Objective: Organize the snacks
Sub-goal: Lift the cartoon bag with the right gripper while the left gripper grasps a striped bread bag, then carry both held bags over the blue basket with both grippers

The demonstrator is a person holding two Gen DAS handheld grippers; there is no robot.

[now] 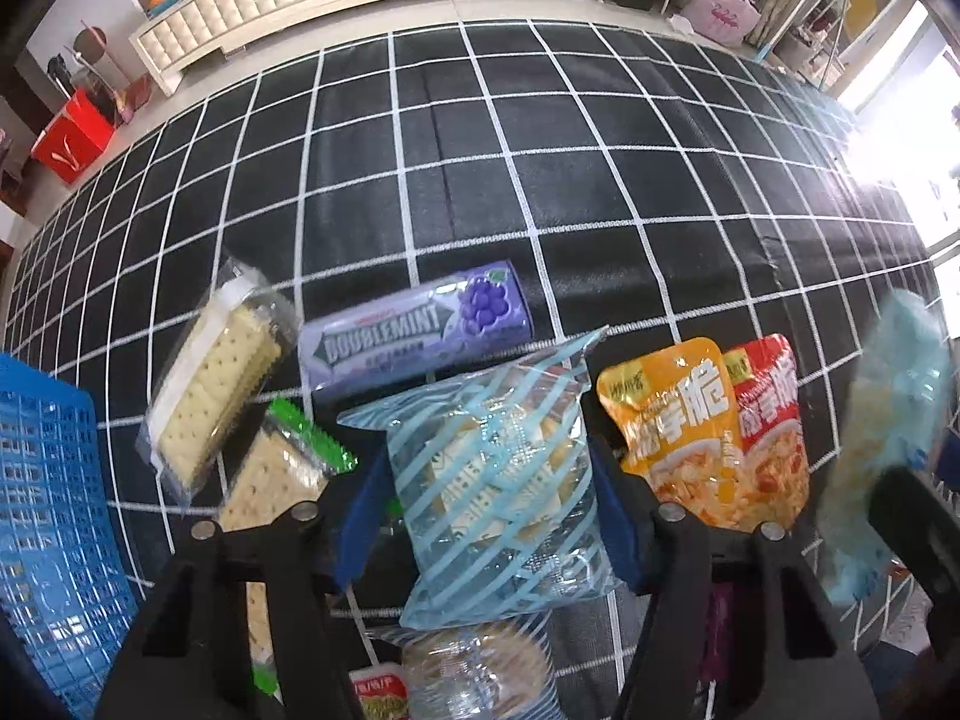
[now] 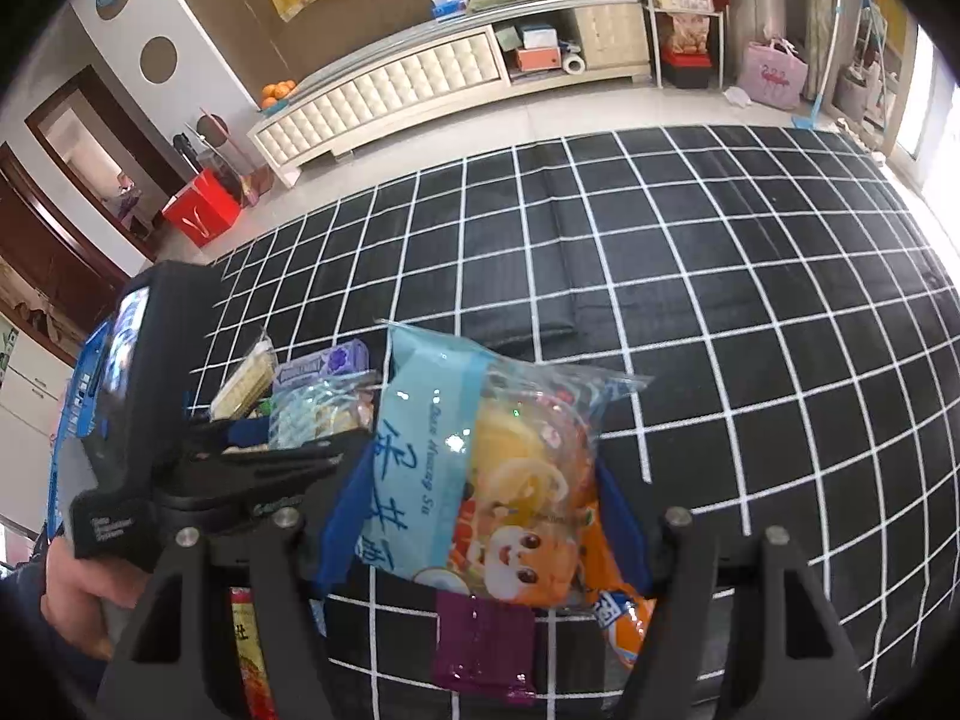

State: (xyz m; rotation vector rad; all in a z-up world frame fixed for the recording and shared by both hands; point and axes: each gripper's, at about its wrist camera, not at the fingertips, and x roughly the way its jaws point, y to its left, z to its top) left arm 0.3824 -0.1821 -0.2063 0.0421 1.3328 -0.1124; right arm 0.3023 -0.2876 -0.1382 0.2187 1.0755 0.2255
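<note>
My left gripper (image 1: 489, 516) is shut on a clear bag with pale blue stripes (image 1: 492, 468) that holds biscuits; its blue pads (image 1: 360, 510) press the bag's two sides. My right gripper (image 2: 480, 528) is shut on a light-blue pastry packet (image 2: 480, 468) with a cartoon animal on it, held over the black checked cloth (image 2: 720, 300). That packet shows as a blur at the right edge of the left wrist view (image 1: 888, 450). The left gripper's body (image 2: 150, 396), with a hand (image 2: 72, 594) on it, sits left of the right gripper.
On the cloth lie a purple Doublemint pack (image 1: 414, 330), two cracker packs (image 1: 210, 396) (image 1: 282, 468), an orange pouch (image 1: 672, 420) and a red pouch (image 1: 774, 420). A blue basket (image 1: 48, 510) stands at the left. A purple packet (image 2: 486, 648) and an orange packet (image 2: 624, 606) lie under the right gripper.
</note>
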